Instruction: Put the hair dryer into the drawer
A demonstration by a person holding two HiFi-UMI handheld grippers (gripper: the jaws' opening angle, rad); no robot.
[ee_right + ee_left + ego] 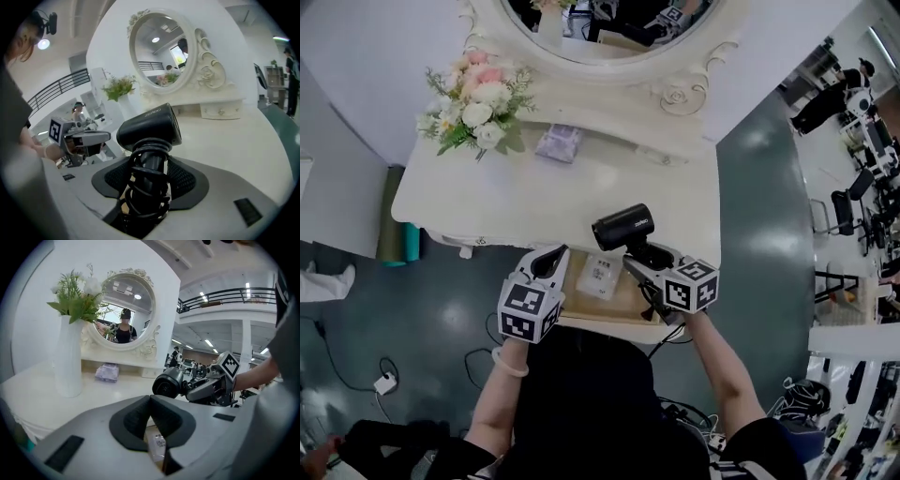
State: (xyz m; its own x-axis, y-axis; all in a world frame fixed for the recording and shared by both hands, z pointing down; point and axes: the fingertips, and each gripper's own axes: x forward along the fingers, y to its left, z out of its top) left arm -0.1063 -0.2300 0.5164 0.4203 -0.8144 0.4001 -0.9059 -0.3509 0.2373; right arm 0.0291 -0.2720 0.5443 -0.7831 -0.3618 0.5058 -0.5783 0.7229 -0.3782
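A black hair dryer (622, 227) with a coiled cord wound round its handle is up above the front edge of the white dressing table (487, 202). My right gripper (649, 255) is shut on that handle, and in the right gripper view the pads press both sides of the hair dryer (150, 129). Below it the drawer (630, 302) stands pulled out, with a small white box (600, 277) lying on its wooden bottom. Over the drawer's left end my left gripper (553, 255) hangs, jaws closed tip to tip on nothing (151, 399).
A white vase of flowers (478, 103) and a purple packet (559, 143) stand on the tabletop below the oval mirror (609, 28). A teal roll (411, 242) leans at the table's left side. Cables lie on the dark floor (384, 380).
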